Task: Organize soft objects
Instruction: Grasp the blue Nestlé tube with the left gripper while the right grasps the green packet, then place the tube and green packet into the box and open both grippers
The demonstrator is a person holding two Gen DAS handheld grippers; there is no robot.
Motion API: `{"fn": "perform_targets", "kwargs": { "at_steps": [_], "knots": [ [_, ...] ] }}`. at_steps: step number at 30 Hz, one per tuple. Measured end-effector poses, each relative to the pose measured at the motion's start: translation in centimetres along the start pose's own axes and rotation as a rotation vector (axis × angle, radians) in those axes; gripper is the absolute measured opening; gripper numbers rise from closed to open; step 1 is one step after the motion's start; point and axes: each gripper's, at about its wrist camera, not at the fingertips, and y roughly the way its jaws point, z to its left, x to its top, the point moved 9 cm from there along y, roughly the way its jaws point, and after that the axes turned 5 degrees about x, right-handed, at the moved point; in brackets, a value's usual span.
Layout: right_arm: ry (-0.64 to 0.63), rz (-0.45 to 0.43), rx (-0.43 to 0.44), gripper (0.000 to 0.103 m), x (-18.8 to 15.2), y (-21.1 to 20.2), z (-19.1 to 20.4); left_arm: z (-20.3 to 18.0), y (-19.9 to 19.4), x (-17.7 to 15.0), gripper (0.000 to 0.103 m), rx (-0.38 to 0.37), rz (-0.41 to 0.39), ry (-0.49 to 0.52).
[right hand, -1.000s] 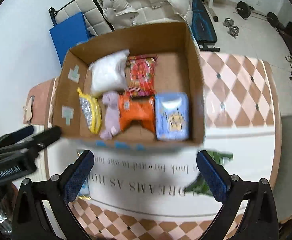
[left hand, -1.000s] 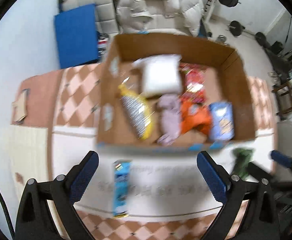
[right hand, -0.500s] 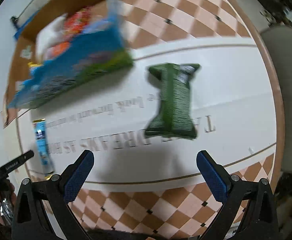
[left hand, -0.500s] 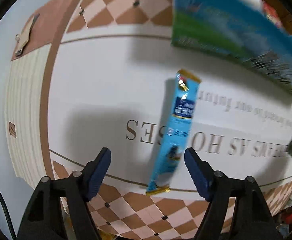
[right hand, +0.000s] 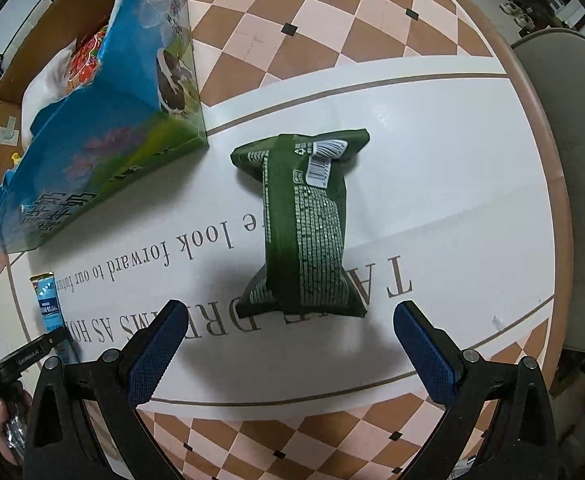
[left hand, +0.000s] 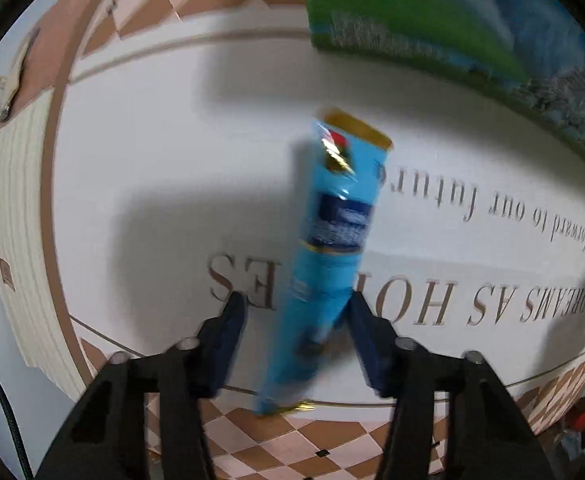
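A long light-blue snack packet (left hand: 328, 264) lies on the white mat. My left gripper (left hand: 296, 316) is low over its near end, fingers (left hand: 228, 332) on either side with a gap, half closed but not gripping. The packet also shows in the right wrist view (right hand: 50, 306). A dark green snack bag (right hand: 304, 224) lies on the mat just ahead of my right gripper (right hand: 288, 336), which is open wide and empty. The cardboard box (right hand: 104, 120) with printed blue-green sides stands at the far left, holding several soft packs.
The mat (right hand: 432, 168) with printed lettering covers a checkered table (right hand: 332, 20). A grey chair seat (right hand: 572, 160) is at the right beyond the table's edge. The box's printed wall (left hand: 432, 20) stands just beyond the blue packet.
Both grippers have dropped from above the box toward the mat. The left has closed in around the blue packet's near end and narrowed. The right has come closer to the green bag.
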Motion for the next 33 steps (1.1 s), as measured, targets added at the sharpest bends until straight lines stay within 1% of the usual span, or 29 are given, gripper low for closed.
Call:
{"fn": "perform_targets", "kwargs": {
  "at_steps": [1, 3, 8, 12, 15, 16, 17, 18, 19, 21, 23, 26, 28, 29, 31, 32, 33],
  "knots": [
    [-0.001, 0.001, 0.0, 0.103, 0.1, 0.0, 0.0, 0.0, 0.1, 0.0, 0.042, -0.009, 0.001, 0.0],
    [-0.007, 0.006, -0.008, 0.103, 0.4, 0.3, -0.1, -0.2, 0.2, -0.3, 0.028, -0.039, 0.014, -0.006],
    [-0.001, 0.02, -0.017, 0.103, 0.6, 0.9, -0.6, -0.7, 0.0, -1.4, 0.017, -0.016, 0.004, 0.019],
    [0.023, 0.028, -0.01, 0.103, 1.3, 1.7, -0.9, -1.5, -0.5, -2.9, 0.014, -0.048, 0.0, 0.023],
    [0.032, 0.032, -0.011, 0.103, 2.0, 2.3, -0.7, -2.7, -1.7, -4.2, 0.014, -0.076, -0.023, 0.032],
    [0.032, 0.038, -0.011, 0.1, 2.2, 2.6, -0.6, -3.0, -2.1, -4.5, 0.014, -0.082, -0.031, 0.034],
    [0.033, 0.05, -0.013, 0.087, 2.3, 3.1, -0.5, -3.3, -2.5, -4.8, 0.014, -0.088, -0.039, 0.037],
    [0.036, 0.063, -0.019, 0.078, 2.3, 3.4, -0.5, -3.6, -2.9, -5.0, 0.014, -0.095, -0.047, 0.04],
    [0.042, 0.085, -0.029, 0.061, 2.1, 3.9, -0.5, -3.8, -3.4, -5.2, 0.014, -0.104, -0.053, 0.04],
    [0.043, 0.091, -0.036, 0.054, 2.1, 4.3, 0.1, -4.4, -4.6, -5.7, 0.014, -0.127, -0.068, 0.039],
    [0.027, 0.07, -0.057, 0.049, 2.1, 4.1, 0.3, -4.7, -5.7, -6.1, 0.014, -0.144, -0.086, 0.04],
    [-0.004, 0.081, -0.055, 0.045, 1.2, 4.1, 0.9, -5.9, -8.0, -5.6, 0.014, -0.175, -0.111, 0.046],
    [-0.03, 0.096, -0.026, 0.044, 0.3, 3.8, 1.7, -6.6, -9.9, -5.9, 0.014, -0.214, -0.125, 0.048],
    [-0.038, 0.1, -0.01, 0.044, -0.1, 3.5, 2.2, -6.2, -10.9, -4.9, 0.014, -0.233, -0.131, 0.051],
    [-0.063, 0.096, 0.029, 0.044, -1.0, 2.4, 3.3, -6.9, -12.8, -5.0, 0.014, -0.269, -0.152, 0.061],
    [-0.073, 0.092, 0.052, 0.044, -1.4, 1.7, 3.9, -7.3, -14.2, -4.1, 0.014, -0.278, -0.163, 0.069],
    [-0.084, 0.085, 0.086, 0.044, -1.7, 0.6, 4.8, -7.5, -15.6, -3.9, 0.014, -0.29, -0.185, 0.073]
  ]
}}
